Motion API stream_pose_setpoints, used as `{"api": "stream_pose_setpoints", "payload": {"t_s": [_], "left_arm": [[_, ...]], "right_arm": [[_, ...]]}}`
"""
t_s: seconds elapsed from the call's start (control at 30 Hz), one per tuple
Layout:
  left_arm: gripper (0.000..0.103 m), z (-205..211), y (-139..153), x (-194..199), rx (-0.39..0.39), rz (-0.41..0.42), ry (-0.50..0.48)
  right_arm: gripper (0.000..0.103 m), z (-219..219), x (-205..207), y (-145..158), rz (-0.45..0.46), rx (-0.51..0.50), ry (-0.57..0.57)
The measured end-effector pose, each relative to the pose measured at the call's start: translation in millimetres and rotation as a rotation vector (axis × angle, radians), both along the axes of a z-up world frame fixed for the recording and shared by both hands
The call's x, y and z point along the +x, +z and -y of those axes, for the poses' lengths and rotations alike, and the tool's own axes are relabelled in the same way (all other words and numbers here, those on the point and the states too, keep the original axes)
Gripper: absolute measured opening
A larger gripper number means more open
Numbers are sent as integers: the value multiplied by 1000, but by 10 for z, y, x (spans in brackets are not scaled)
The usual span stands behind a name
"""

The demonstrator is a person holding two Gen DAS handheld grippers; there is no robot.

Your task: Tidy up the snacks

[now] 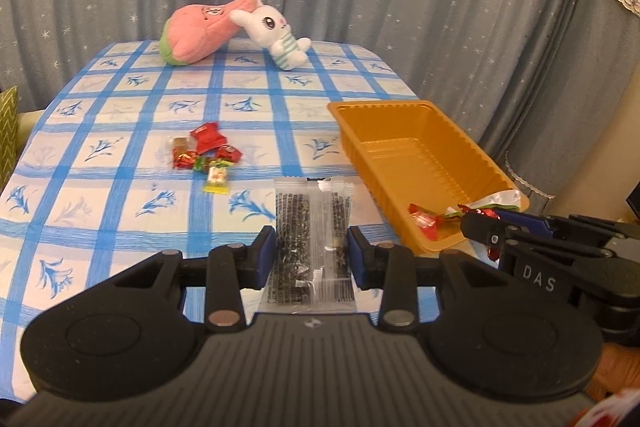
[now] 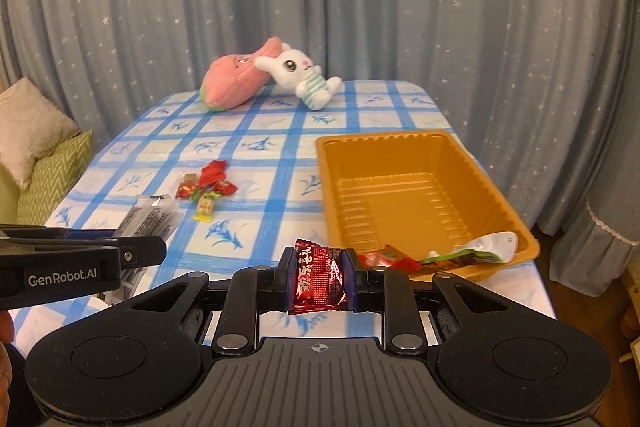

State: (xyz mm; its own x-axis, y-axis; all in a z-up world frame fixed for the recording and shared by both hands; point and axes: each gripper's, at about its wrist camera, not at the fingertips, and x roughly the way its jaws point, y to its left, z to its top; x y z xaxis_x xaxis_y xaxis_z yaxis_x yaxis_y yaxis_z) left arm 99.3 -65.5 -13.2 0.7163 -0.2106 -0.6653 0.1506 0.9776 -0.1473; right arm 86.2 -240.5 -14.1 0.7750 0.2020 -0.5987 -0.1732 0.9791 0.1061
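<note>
My left gripper (image 1: 312,251) is shut on a clear packet of black sesame bars (image 1: 310,227), held above the table's near edge, left of the orange tray (image 1: 400,107). My right gripper (image 2: 318,277) is shut on a red candy packet (image 2: 318,281), just left of the tray's (image 2: 400,137) near corner. The tray holds a couple of red candies (image 2: 384,261) and a white-green wrapper (image 2: 480,247) at its near end. A small pile of red and yellow candies (image 1: 206,155) lies mid-table; it also shows in the right wrist view (image 2: 206,189).
A pink plush (image 2: 236,79) and a white bunny plush (image 2: 304,75) lie at the table's far edge. The blue checked tablecloth (image 2: 280,131) covers the table. Cushions (image 2: 36,147) sit to the left. Curtains hang behind.
</note>
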Motion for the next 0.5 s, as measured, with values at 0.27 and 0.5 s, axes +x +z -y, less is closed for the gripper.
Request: {"api": "stream_pose_setpoints", "payload": {"t_s": [0.27,0.5], "left_arm": [[35,262,0,82,-6,-5,-45],[35,519,-17,193,-4,-10,-84]], "right_arm": [[24,306,58,24,-2,4,-61],[24,586,141,2,-7,12,-108]]}}
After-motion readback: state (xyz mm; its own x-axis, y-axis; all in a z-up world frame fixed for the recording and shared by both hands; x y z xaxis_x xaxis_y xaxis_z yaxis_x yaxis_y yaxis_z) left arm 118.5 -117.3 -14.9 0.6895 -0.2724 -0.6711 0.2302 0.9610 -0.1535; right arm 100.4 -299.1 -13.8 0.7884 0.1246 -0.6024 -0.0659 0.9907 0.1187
